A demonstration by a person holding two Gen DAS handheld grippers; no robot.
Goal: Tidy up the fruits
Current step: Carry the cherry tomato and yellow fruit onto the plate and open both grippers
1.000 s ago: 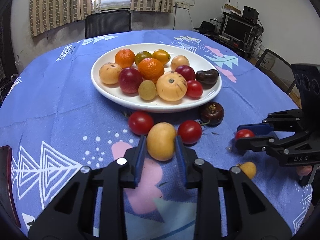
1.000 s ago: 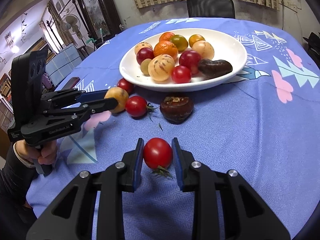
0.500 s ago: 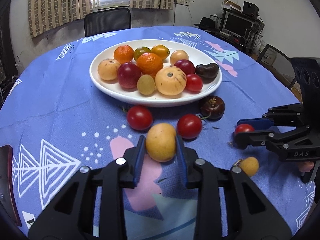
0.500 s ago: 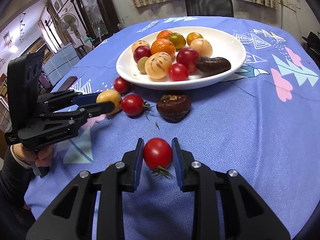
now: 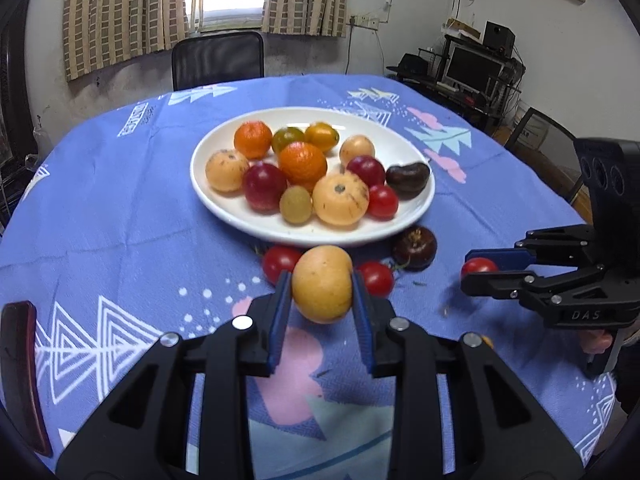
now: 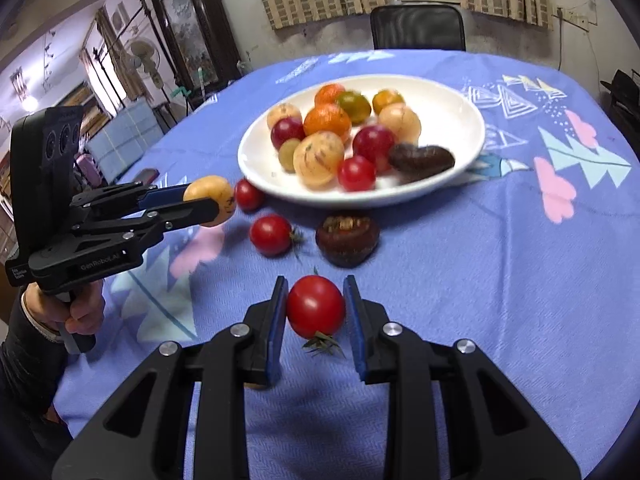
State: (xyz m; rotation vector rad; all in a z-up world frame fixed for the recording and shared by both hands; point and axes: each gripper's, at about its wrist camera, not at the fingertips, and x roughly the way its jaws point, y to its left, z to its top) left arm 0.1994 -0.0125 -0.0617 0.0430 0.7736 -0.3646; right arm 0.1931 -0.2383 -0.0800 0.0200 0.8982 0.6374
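Observation:
My left gripper is shut on a yellow-orange round fruit, held above the blue tablecloth just in front of the white plate. The plate carries several fruits: oranges, plums, tomatoes, a dark one. My right gripper is shut on a red tomato with its green stem hanging below. In the right wrist view the left gripper shows at the left with the yellow fruit. In the left wrist view the right gripper shows at the right with the tomato.
Loose on the cloth in front of the plate lie two red tomatoes and a dark brown fruit. A black chair stands beyond the table. A dark red object lies at the left table edge.
Both grippers have risen from the cloth, each carrying its fruit. The plate and loose fruits have not moved.

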